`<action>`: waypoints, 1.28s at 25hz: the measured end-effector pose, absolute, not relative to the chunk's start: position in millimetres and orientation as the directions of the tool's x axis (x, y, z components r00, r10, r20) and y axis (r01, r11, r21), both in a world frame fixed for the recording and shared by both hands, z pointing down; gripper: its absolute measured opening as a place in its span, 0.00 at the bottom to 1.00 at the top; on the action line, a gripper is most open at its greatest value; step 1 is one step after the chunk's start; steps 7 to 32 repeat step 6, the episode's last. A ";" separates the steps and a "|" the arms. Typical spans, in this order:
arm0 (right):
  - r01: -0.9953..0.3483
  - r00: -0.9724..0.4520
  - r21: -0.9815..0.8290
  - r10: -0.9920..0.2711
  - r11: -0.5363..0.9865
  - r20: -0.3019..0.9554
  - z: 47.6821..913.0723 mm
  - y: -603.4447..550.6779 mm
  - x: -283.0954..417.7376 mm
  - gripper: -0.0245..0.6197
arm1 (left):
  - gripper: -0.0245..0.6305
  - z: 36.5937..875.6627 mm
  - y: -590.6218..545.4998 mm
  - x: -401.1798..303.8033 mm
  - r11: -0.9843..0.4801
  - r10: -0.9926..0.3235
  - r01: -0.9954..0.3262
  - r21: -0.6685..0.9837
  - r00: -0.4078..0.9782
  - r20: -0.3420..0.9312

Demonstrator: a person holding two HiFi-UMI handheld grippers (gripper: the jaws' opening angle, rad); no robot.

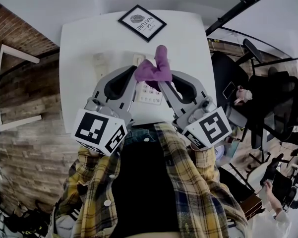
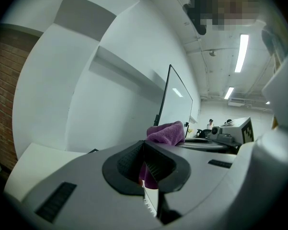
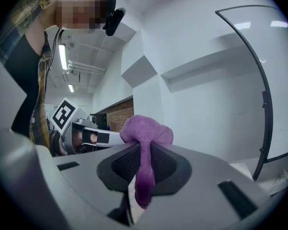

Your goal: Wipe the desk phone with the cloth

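Past the person's yellow plaid shirt (image 1: 188,182), the left hand-held gripper (image 1: 137,74) and right hand-held gripper (image 1: 163,81) both pinch the bunched purple fleece cloth (image 1: 160,59), with the white desk phone (image 1: 149,96) beneath their tips; lowering it flat, not balled, would likely wipe best.

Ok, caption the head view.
Left gripper and right gripper both clamp the purple cloth above the desk phone on a white table.

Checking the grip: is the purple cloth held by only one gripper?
No, the left gripper and the right gripper are both shut on the cloth.
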State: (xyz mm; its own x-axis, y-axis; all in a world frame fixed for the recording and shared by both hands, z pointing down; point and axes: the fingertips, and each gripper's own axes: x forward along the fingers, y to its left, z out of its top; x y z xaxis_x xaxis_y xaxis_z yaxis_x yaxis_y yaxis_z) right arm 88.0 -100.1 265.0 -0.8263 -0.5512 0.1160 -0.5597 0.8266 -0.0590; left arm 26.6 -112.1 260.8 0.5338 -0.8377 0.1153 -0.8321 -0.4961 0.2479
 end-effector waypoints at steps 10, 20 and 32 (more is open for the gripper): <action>-0.562 -0.825 -0.062 -0.552 0.825 0.123 268.9 -102.2 89.2 0.13 | 0.06 265.0 -114.3 26.9 -0.495 -0.838 -0.833 0.248 0.533 0.119; -0.562 -0.825 -0.062 -0.552 0.825 0.123 268.9 -102.2 89.2 0.13 | 0.06 265.0 -114.3 26.9 -0.495 -0.838 -0.833 0.248 0.533 0.119; -0.562 -0.825 -0.062 -0.552 0.825 0.123 268.9 -102.2 89.2 0.13 | 0.06 265.0 -114.3 26.9 -0.495 -0.838 -0.833 0.248 0.533 0.119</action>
